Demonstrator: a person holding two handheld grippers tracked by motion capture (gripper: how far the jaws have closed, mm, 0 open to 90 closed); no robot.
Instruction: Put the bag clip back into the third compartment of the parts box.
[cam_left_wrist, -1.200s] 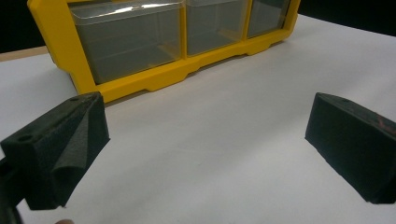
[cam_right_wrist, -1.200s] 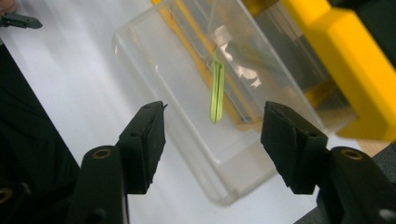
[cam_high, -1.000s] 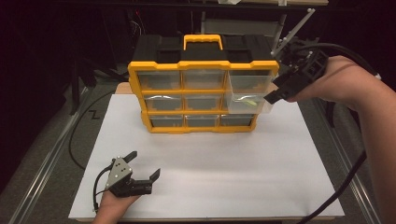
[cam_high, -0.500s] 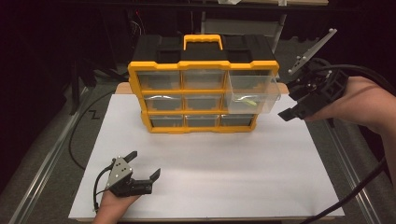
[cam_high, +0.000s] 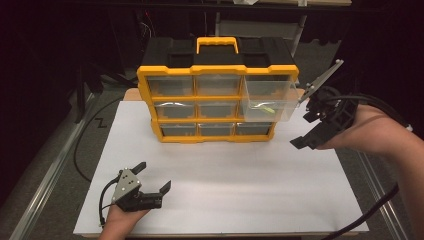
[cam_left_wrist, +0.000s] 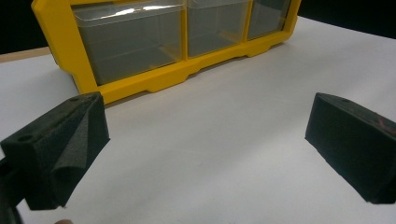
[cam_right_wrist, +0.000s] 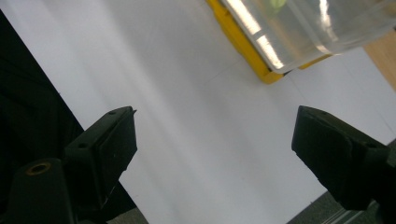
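A yellow and black organiser box (cam_high: 217, 87) with nine clear drawers stands at the back of the white table sheet (cam_high: 225, 185). Its top right drawer (cam_high: 267, 97) is pulled out, with a small yellow-green item (cam_high: 266, 107) inside. My right gripper (cam_high: 310, 127) hovers open to the right of that drawer, clear of it, jaws empty. In the right gripper view the pulled-out drawer (cam_right_wrist: 308, 28) appears at the top. My left gripper (cam_high: 154, 179) rests open near the front left of the sheet. The left gripper view faces the box's bottom row (cam_left_wrist: 135, 46).
A black handle-topped lid with a yellow carry handle (cam_high: 216, 44) caps the box. A black cable (cam_high: 82, 145) lies off the sheet at the left. Metal rails (cam_high: 50, 175) run along the table's sides. Dark surroundings lie behind.
My right gripper has let go of the top right drawer and drawn back to the right and down, leaving the drawer pulled out. The left gripper has stayed still.
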